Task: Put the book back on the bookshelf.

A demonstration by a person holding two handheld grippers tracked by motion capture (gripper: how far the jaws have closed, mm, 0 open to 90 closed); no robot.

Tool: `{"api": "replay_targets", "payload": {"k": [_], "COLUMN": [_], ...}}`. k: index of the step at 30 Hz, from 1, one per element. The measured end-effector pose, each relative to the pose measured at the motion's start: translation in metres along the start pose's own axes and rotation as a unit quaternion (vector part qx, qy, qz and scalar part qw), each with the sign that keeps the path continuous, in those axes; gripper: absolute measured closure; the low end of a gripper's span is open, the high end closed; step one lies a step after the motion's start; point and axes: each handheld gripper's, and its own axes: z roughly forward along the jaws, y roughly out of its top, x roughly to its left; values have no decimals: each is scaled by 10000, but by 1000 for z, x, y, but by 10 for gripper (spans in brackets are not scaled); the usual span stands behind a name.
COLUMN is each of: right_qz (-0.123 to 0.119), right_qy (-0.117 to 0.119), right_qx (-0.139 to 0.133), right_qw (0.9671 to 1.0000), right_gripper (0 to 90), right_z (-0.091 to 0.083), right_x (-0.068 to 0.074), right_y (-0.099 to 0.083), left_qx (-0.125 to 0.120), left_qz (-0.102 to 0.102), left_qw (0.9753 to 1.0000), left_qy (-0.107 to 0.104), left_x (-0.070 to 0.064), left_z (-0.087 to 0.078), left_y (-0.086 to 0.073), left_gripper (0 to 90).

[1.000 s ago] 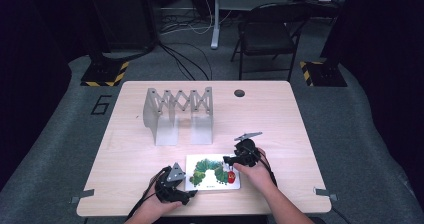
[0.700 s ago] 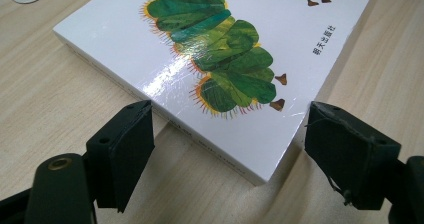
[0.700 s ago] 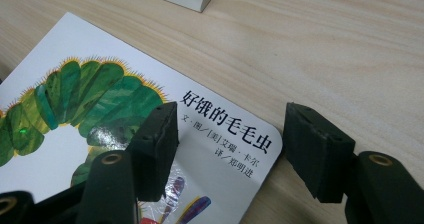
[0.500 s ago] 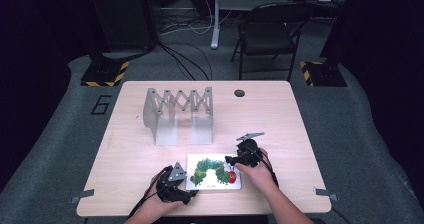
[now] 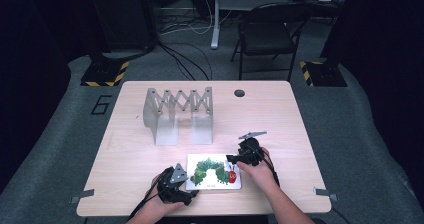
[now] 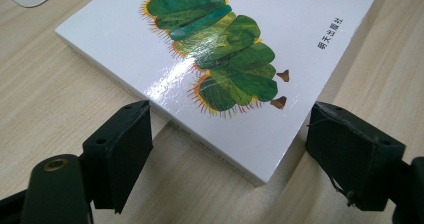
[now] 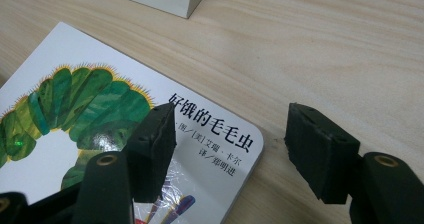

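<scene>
Picture book flat on table, near the front edge at 6 o'clock of the tabletop, cover up: green caterpillar with red head on white. In high view, left gripper at the book's 7 o'clock corner, held in left hand. In left gripper view, jaws spread wide, one either side of the book's near corner; neither pad seen touching cover or spine edge. Glossy cover, glare streak across caterpillar body; thick board edge visible along the near side.

Right gripper at the book's 2 o'clock corner, held in right hand. In right gripper view, jaws spread: one jaw over the cover beside the printed Chinese title, the other out over bare wood past the rounded corner. Contact between jaw and cover: cannot tell.

Accordion-style grey rack standing at 12 o'clock of the book, well apart from it, two flat feet on the wood. Round dark grommet at 1 o'clock near the far table edge. Folding chair beyond the table at 12 o'clock, on the floor.
</scene>
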Motion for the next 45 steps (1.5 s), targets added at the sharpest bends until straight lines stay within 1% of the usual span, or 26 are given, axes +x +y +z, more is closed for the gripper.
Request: {"api": "replay_targets", "payload": {"k": [1, 3, 8, 9, 10, 11, 12, 13, 14, 16, 17, 18, 22, 23, 26, 27, 29, 30, 33, 36, 37, 38, 42, 43, 45], "right_qz": [-2, -5, -74, -7, -56, -29, -52, -52, -40, 7, -16, 22, 16, 1, 66, 56, 159, 93, 98, 110, 144, 121, 241, 275, 282], "right_qy": [5, 20, 32, 53, 70, 90, 113, 113, 130, 179, 177, 160, 140, 139, 163, 158, 155, 149, 138, 138, 146, 145, 172, 169, 184], "right_qx": [-27, 48, 61, 89, 84, 99, 106, 106, 108, 111, 111, 123, 120, 111, 107, 69, 108, 75, 100, 105, 113, 84, 111, 92, 89], "right_qw": [10000, 10000, 9999, 9999, 9999, 9999, 9999, 9999, 9998, 9998, 9998, 9998, 9998, 9998, 9998, 9998, 9997, 9998, 9998, 9998, 9997, 9998, 9995, 9994, 9994], "right_gripper": [367, 367, 367, 367, 368, 368, 368, 368, 369, 368, 368, 368, 375, 377, 382, 384, 385, 385, 385, 389, 390, 392, 392, 392, 392], "right_z": [1, 1, 3, 3, 4, 4, 4, 4, 5, 5, 5, 5, 5, 5, 3, 3, 2, 2, 2, 2, 1, 1, -1, -1, -2], "right_x": [0, 0, 0, 2, 1, 2, 2, 2, 2, 3, 3, 4, 4, 3, 4, 3, 5, 4, 5, 4, 5, 4, 5, 5, 5], "right_y": [0, 0, 0, 0, 0, 0, 0, 0, 0, 0, 0, 0, 0, 0, 1, 1, 1, 1, 1, 1, 1, 1, 2, 1, 2], "left_qx": [-6, 7, -44, -32, 2, -32, -58, -58, -11, 16, 4, -3, -55, -20, -34, -39, -34, -23, 5, -7, -5, -6, -40, -33, -40], "left_qz": [-9, -32, -83, -88, -62, -83, -125, -125, -116, -111, -120, -129, -145, -132, -150, -148, -154, -165, -151, -162, -160, -163, -156, -185, -184], "left_qw": [10000, 10000, 9999, 9999, 10000, 9999, 9998, 9998, 9999, 9999, 9998, 9998, 9998, 9998, 9998, 9998, 9997, 9997, 9998, 9997, 9997, 9997, 9997, 9997, 9997], "left_qy": [11, -16, 57, 64, 33, 102, 118, 118, 71, 109, 152, 169, 157, 156, 154, 156, 159, 178, 153, 172, 173, 172, 165, 148, 155], "left_x": [0, -1, -2, -3, -3, -4, -5, -5, -5, -5, -6, -6, -6, -6, -7, -7, -7, -8, -8, -9, -9, -9, -9, -9, -9], "left_z": [0, 0, 1, 1, 1, 1, 2, 2, 1, 1, 1, 2, 3, 2, 3, 3, 3, 3, 3, 4, 4, 4, 4, 4, 5], "left_y": [0, 0, 0, 0, 0, 0, 0, 0, 0, 1, 1, 1, 0, 1, 0, 0, 0, 0, 1, 1, 1, 1, 0, 0, 1], "left_gripper": [182, 178, 170, 170, 170, 167, 161, 160, 160, 159, 158, 158, 152, 148, 142, 142, 140, 137, 120, 109, 108, 108, 106, 104, 99]}}
